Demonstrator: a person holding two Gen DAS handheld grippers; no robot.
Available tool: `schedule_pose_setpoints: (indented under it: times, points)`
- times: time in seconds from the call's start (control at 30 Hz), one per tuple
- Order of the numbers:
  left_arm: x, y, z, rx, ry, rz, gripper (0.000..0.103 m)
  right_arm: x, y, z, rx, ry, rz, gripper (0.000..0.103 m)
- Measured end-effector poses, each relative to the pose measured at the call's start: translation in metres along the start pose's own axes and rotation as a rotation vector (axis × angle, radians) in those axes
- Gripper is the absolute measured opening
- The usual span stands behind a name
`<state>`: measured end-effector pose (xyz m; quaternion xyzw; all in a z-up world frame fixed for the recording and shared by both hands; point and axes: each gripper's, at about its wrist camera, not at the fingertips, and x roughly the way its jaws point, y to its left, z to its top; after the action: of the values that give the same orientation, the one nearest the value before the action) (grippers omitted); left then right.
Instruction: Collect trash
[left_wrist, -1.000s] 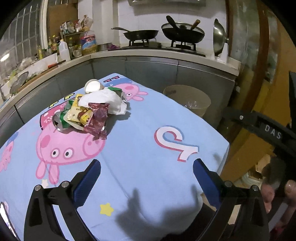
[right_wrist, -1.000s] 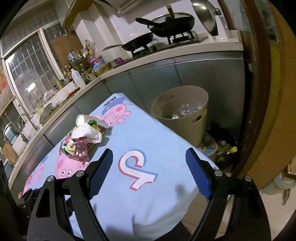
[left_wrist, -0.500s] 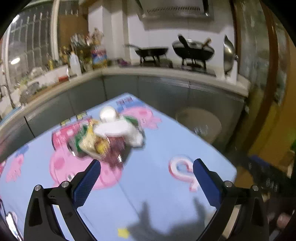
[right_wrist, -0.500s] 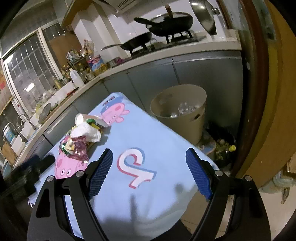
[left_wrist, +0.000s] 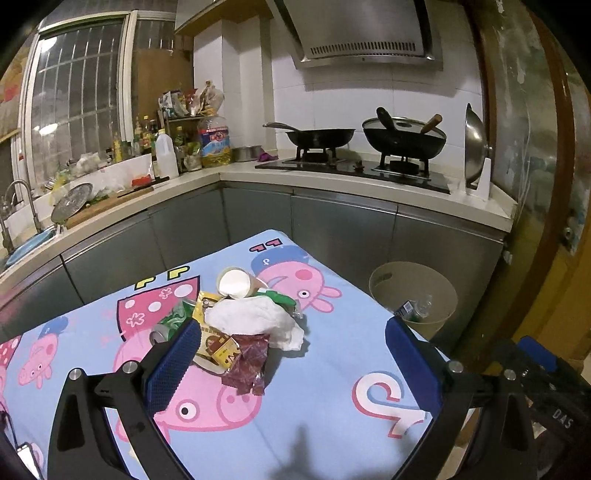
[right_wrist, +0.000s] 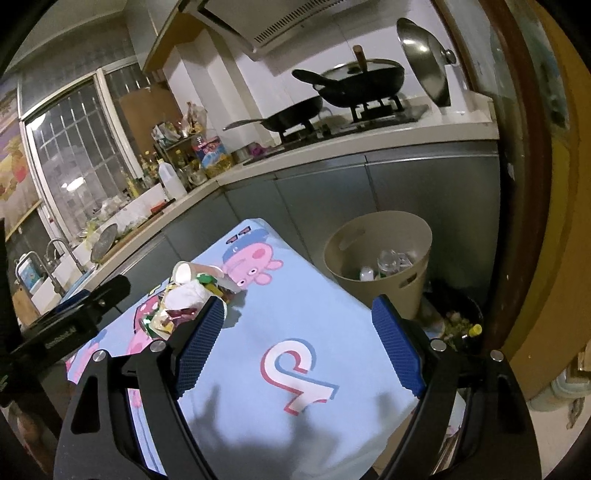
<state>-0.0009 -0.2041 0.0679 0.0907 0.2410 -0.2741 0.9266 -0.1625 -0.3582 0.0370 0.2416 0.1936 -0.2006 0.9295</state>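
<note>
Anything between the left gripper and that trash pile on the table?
Nothing visible. The left gripper is open above the table, and only bare tablecloth lies between it and the trash pile.

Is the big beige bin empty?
No. The round beige plastic bin already holds clear plastic bottles at its bottom.

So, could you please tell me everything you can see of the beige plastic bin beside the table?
The beige plastic bin is a round, open-topped bucket with slot handles near its rim. It stands upright on the floor between the blue cartoon tablecloth and the grey cabinets. Inside lie clear plastic bottles.
</note>
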Motion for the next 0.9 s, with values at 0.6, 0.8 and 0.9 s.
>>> schedule_pose_setpoints:
  times: [0.6, 0.8, 0.9]
  points:
    - [0.0026, 0.0032, -0.0005, -0.034, -0.021, -0.019, 0.099, 0.0043, 0.0076, -0.0021, -0.012, 0.012, 0.032, 0.081]
    - [0.0028, 0.0054, -0.0028, -0.049, -0.020, -0.029, 0.099, 0.0067, 0.0096, -0.0033, -0.013, 0.020, 0.037, 0.081]
    - [0.0046, 0.0059, -0.0027, -0.050, -0.012, -0.031, 0.099, 0.0080, 0.0104, -0.0040, -0.013, 0.025, 0.038, 0.081]
